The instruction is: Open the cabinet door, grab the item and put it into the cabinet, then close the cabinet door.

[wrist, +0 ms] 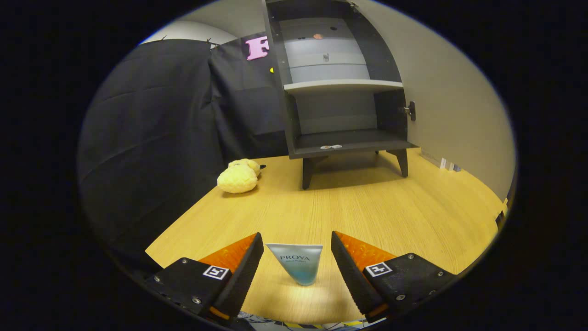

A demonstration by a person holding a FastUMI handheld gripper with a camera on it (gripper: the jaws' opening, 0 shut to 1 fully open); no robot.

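A small pale blue tube (297, 263) stands on its cap on the wooden table (367, 216), right between my fingers. My gripper (297, 246) is open, with a gap on each side of the tube and neither finger touching it. Beyond the fingers, at the far side of the table, stands a dark cabinet (340, 92) on short legs. Its door (410, 110) is swung open to the right, seen edge-on with a small knob. Inside are a pale shelf (342, 85) and a dark bottom floor (353, 140).
A yellow plush toy (239, 177) lies on the table left of the cabinet's legs. Black cloth hangs along the left side and behind the cabinet. A plain wall runs to the right of the cabinet.
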